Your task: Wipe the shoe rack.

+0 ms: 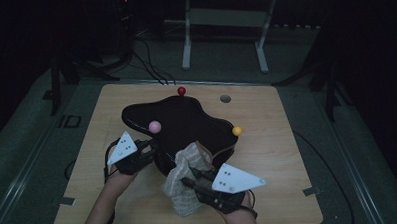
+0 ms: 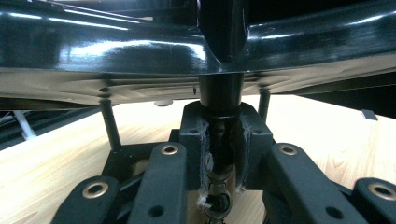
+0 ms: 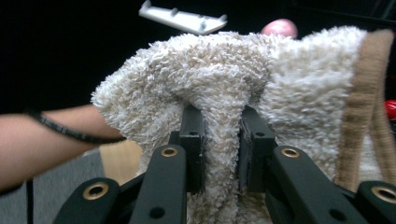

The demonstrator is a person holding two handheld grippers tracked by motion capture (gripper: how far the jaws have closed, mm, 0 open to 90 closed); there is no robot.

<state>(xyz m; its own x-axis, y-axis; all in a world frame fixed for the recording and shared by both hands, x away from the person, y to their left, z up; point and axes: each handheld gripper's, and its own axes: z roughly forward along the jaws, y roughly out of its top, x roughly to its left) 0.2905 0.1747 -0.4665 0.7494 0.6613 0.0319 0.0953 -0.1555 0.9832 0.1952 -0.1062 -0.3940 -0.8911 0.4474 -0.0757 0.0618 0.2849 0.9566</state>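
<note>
A glossy black, irregularly shaped object [image 1: 182, 122] lies on the wooden table [image 1: 278, 154]; a pink ball [image 1: 155, 126], a red ball [image 1: 181, 90] and a yellow ball [image 1: 236, 131] sit at its edges. My left gripper [image 1: 152, 147] is at its left side, shut on a black stem [image 2: 221, 93] under the shiny black body [image 2: 140, 42]. My right gripper [image 1: 186, 181] is shut on a fluffy cream towel [image 1: 184, 185], which hangs from the object's near edge onto the table. Up close, a fold of towel [image 3: 224, 70] is pinched between the right jaws.
A small grey disc [image 1: 225, 98] lies on the table behind the black object. The right gripper view shows the other hand's forearm [image 3: 46, 140], the left gripper's grey plate [image 3: 182, 18] and the pink ball [image 3: 279, 27]. Dark floor, cables and a white frame lie beyond.
</note>
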